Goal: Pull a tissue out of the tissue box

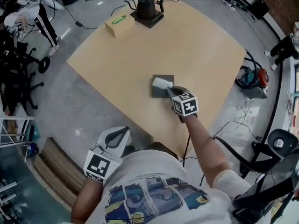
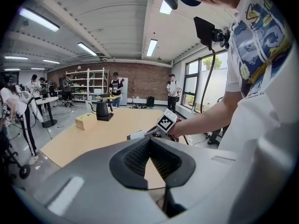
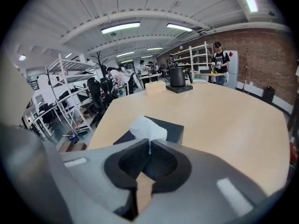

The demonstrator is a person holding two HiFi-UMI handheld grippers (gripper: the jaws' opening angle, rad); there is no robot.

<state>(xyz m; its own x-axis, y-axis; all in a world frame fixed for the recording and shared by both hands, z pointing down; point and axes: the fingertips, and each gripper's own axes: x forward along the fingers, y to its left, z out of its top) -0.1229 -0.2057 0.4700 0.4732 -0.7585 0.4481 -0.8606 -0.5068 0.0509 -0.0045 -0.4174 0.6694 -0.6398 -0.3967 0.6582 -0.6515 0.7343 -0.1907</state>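
A flat dark grey tissue box [image 1: 160, 91] [image 3: 170, 129] lies near the table's front edge, with a white tissue [image 1: 162, 83] [image 3: 147, 128] sticking up out of it. My right gripper [image 1: 172, 91] [image 3: 149, 146] is shut on the tissue's near edge, the paper pinched between its pads. My left gripper [image 1: 122, 135] [image 2: 149, 146] is held low off the table's near-left edge, in front of the person's body, jaws shut and empty. The left gripper view shows the right gripper's marker cube [image 2: 167, 121] over the box.
On the wooden table [image 1: 196, 45], far side: a tan tissue box with a green opening [image 1: 119, 24] and a black kettle on a base [image 1: 147, 9]. Black chairs [image 1: 18, 73] stand left, a vacuum and cables [image 1: 252, 78] right. People stand in the background.
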